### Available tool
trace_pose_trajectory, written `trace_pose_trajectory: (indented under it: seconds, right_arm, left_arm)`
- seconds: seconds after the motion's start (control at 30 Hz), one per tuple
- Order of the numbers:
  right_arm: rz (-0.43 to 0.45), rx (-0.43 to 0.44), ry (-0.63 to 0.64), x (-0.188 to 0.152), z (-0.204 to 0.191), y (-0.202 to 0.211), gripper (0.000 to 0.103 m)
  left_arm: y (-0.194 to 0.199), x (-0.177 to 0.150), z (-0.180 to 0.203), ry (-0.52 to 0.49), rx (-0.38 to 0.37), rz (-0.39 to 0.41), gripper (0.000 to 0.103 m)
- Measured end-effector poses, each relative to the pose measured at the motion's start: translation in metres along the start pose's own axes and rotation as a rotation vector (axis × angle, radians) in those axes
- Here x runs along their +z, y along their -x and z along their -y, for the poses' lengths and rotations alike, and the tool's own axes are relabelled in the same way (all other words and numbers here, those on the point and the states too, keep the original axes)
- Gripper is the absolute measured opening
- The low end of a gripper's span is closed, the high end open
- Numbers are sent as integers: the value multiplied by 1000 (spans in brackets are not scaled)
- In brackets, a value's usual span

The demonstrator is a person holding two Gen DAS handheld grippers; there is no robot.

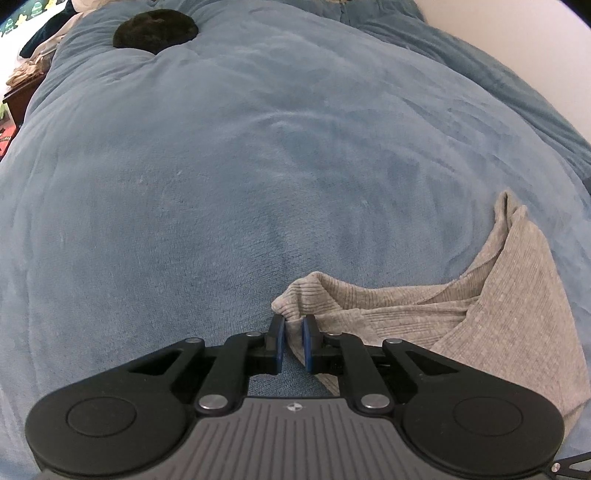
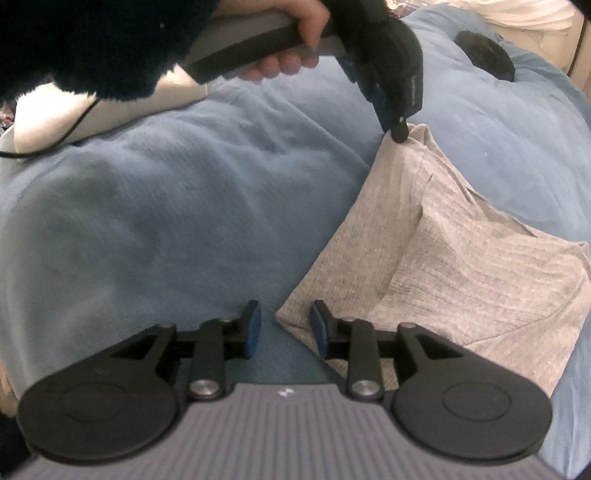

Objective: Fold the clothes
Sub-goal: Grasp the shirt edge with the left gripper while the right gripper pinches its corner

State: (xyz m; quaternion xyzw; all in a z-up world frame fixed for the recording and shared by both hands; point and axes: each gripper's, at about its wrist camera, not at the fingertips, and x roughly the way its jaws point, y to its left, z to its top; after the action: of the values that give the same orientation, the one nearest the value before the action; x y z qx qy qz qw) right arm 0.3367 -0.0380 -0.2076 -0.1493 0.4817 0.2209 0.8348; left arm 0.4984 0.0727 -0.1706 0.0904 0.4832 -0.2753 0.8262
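With the left gripper (image 1: 293, 334) clamped on the grey garment (image 2: 461, 258) corner and the right gripper (image 2: 284, 325) jaws apart, lay the fold flat on the bed (image 1: 221, 184).

We lose the grey garment (image 1: 517, 314) past the right edge beside the left gripper (image 1: 294, 341); its near hem hides under that gripper's body, and the dark patch (image 1: 155, 31) beyond stays unidentifiable.

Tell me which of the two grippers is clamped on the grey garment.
The left gripper: its blue pads pinch a corner of the grey garment. The right gripper stands open, its pads clear of the near corner.
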Motion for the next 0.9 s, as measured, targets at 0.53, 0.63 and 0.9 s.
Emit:
trace_pose_trajectory:
  seconds: [0.53, 0.63, 0.9]
  right_arm:
    - [34, -34, -69, -12, -2, 6, 38]
    - [34, -40, -65, -10, -4, 8, 38]
    - [55, -67, -55, -11, -4, 4, 15]
  left_arm:
    - [-11, 20, 26, -418, 8, -148, 14]
    - [-13, 26, 28, -446, -6, -169, 15]
    - [-10, 34, 2, -379, -69, -181, 24]
